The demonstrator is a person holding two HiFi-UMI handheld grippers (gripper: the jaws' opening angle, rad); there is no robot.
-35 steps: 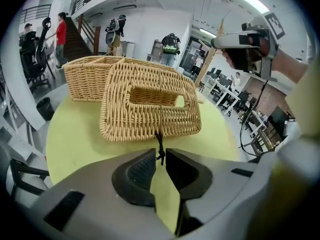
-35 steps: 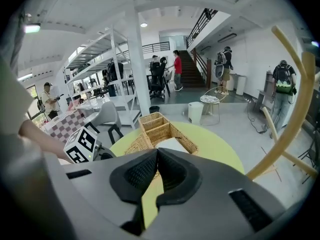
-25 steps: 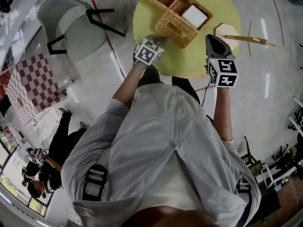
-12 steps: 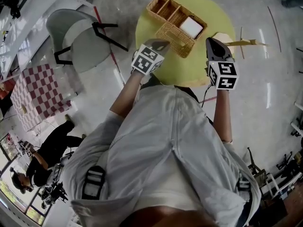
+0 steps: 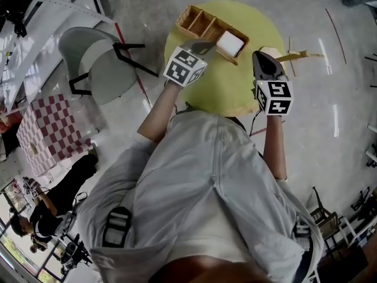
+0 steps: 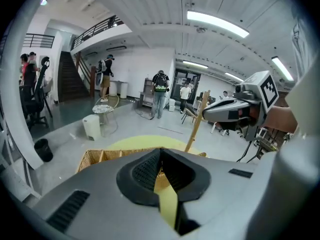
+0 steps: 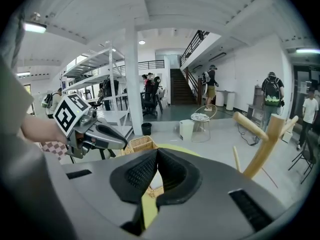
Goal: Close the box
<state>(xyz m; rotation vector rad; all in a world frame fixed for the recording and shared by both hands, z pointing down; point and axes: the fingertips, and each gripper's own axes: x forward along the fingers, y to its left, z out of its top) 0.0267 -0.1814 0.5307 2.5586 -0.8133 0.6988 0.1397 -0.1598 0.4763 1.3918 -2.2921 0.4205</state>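
- Box [image 5: 193,17] (wicker, open on top) sits toward the far side of the yellow surface [image 5: 232,84].
- Left gripper [image 5: 203,45] is over the box's near edge, fingers pressed together, empty.
- Right gripper [image 5: 262,56] is beside the box, its fingers also together and empty.

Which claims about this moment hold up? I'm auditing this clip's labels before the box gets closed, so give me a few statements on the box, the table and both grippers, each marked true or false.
1. The wicker box sits on a round yellow table. True.
2. A white item lies in one of the box's compartments. True.
3. The left gripper holds the white item. False: its jaws are together with nothing between them.
4. The right gripper is clamped on the box's rim. False: its jaws are together and empty, apart from the box.
5. A grey chair stands on the floor beside the table. True.
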